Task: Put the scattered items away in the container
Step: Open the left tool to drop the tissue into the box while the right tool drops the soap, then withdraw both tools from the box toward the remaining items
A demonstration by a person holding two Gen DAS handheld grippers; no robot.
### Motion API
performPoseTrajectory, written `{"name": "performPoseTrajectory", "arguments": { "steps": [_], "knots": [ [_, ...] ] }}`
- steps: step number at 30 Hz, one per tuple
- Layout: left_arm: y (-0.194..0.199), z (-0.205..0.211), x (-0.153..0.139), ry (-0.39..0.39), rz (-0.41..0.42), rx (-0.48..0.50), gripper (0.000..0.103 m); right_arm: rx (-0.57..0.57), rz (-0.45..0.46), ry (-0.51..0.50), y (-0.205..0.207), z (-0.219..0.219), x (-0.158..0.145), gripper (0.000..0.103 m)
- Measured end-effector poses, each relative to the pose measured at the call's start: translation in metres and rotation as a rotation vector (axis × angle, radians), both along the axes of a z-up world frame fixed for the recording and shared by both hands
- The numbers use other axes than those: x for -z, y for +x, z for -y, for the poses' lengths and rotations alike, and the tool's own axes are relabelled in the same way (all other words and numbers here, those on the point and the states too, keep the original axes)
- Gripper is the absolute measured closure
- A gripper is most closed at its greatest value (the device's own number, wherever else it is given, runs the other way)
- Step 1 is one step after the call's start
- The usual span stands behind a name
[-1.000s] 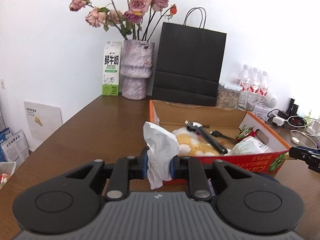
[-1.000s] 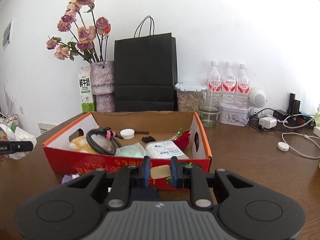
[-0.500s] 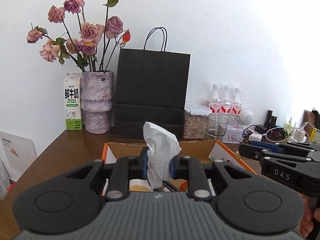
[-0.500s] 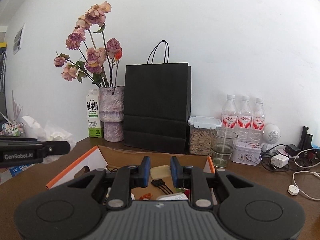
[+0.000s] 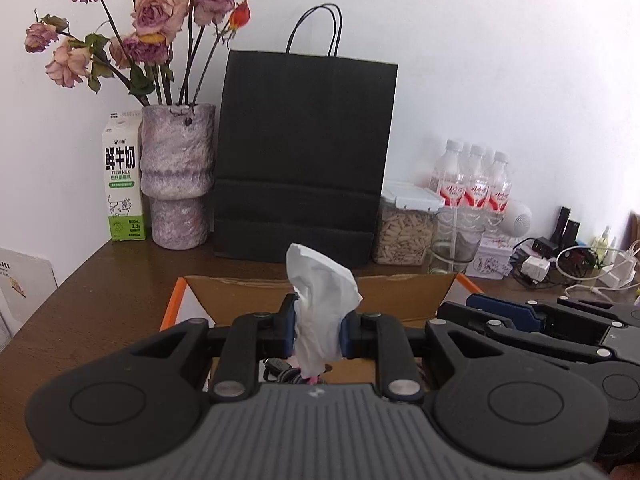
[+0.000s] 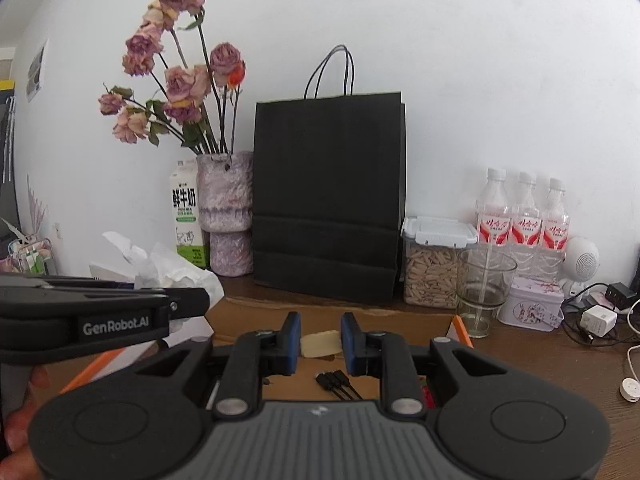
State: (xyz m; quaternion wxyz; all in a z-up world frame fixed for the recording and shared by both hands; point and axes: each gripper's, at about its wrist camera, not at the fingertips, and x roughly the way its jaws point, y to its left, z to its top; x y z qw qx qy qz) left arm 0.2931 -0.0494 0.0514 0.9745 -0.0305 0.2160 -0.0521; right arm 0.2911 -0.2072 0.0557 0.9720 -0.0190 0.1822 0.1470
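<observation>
While clamped, tissue (image 5: 322, 304) fills left hand-held gripper (image 5: 317, 330) jaws.

Along the back edge of the wooden table (image 5: 100, 304), against the white wall, a milk carton (image 5: 123, 178) stands nearest the left corner, touching a mottled purple vase (image 5: 176, 176) of dried pink roses (image 5: 160, 16). Just to its right stands a black paper bag (image 5: 304, 156) with cord handles. Next come a clear lidded jar of seeds (image 5: 406, 230), an empty glass (image 5: 456, 246), three water bottles (image 5: 472, 184) and a small patterned tin (image 6: 532, 306). Towards the right edge lie chargers and tangled cables (image 5: 560, 260).
</observation>
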Motion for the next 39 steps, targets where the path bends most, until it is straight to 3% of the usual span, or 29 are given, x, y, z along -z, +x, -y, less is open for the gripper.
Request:
{"name": "performPoseTrajectory", "arguments": {
  "steps": [4,5,6,8,9,11,13,15,17,19,39],
  "knots": [
    [0.012,-0.001,0.019,0.027,-0.048,-0.006,0.081,0.005,-0.074,-0.03,0.015,-0.001,0.027,0.083],
    [0.012,-0.001,0.021,0.027,-0.055,-0.005,0.073,0.009,-0.088,-0.029,0.017,0.0,0.031,0.083],
    [0.012,-0.001,0.022,0.029,-0.058,-0.007,0.066,0.013,-0.096,-0.023,0.018,0.002,0.033,0.083],
    [0.009,-0.001,0.021,0.032,-0.046,-0.027,0.021,0.034,-0.094,-0.001,0.017,0.007,0.033,0.077],
    [0.007,-0.002,0.02,0.036,-0.029,-0.048,0.016,0.043,-0.094,0.009,0.017,0.009,0.032,0.059],
    [0.001,-0.004,0.015,0.042,-0.004,-0.078,0.0,0.087,-0.082,0.014,0.015,0.014,0.029,0.043],
    [-0.002,-0.008,0.011,0.026,0.014,-0.086,0.0,0.132,-0.071,0.011,0.014,0.021,0.027,0.018],
    [-0.002,-0.009,0.009,0.015,0.014,-0.08,0.0,0.148,-0.072,0.031,0.013,0.029,0.025,0.008],
    [-0.002,-0.007,0.01,0.027,0.006,-0.081,0.0,0.134,-0.073,0.042,0.011,0.034,0.024,0.008],
    [-0.001,-0.004,0.011,0.038,-0.003,-0.08,0.0,0.135,-0.067,0.034,0.009,0.034,0.023,0.0],
    [-0.019,-0.002,0.008,0.045,0.029,-0.085,0.0,0.131,-0.048,-0.007,-0.011,0.03,0.024,0.0]
  ]
}}
